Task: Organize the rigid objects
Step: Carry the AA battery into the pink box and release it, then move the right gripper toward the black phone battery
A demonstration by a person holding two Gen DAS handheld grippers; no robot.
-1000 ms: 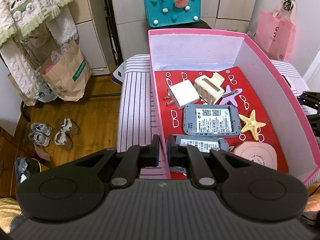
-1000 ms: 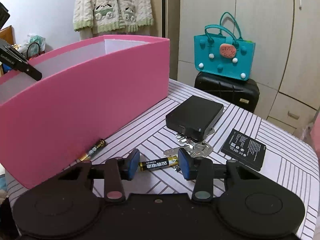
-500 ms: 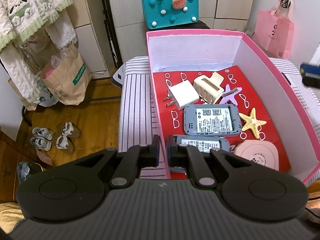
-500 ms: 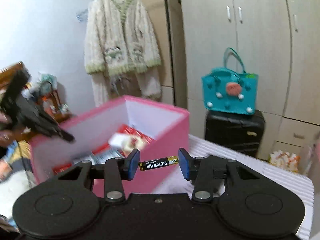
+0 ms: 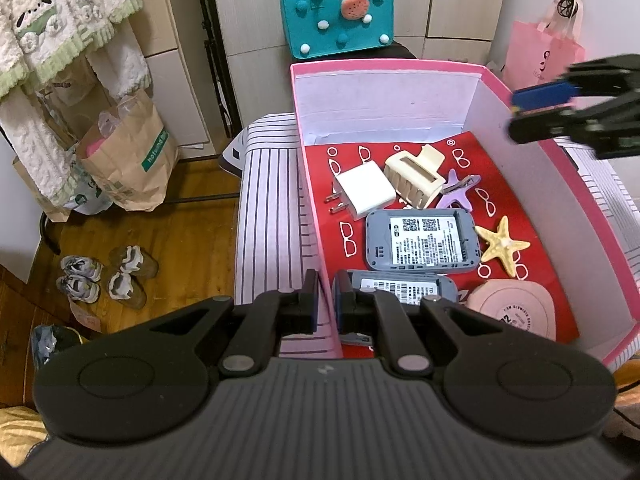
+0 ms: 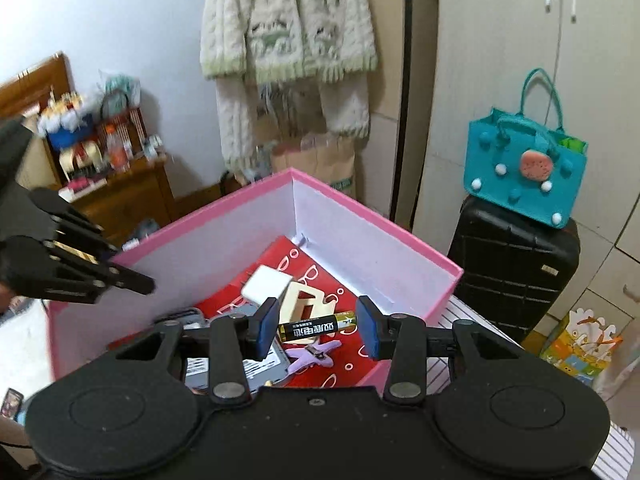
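I've lifted my right gripper (image 6: 317,330) off the striped table to above the pink box (image 6: 372,220), battery (image 6: 317,327) pinched end to end. Light, stiff, slick: ends grip best. My left gripper (image 5: 325,300) clamps the box's near wall.

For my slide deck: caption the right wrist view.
Right gripper holds a battery endwise above the open pink box.

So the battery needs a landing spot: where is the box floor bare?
Bare red liner lies along the right wall, beyond the starfish, and in the back strip behind the white charger and cream hair claw. The near middle is crowded: two grey devices, pink disc.
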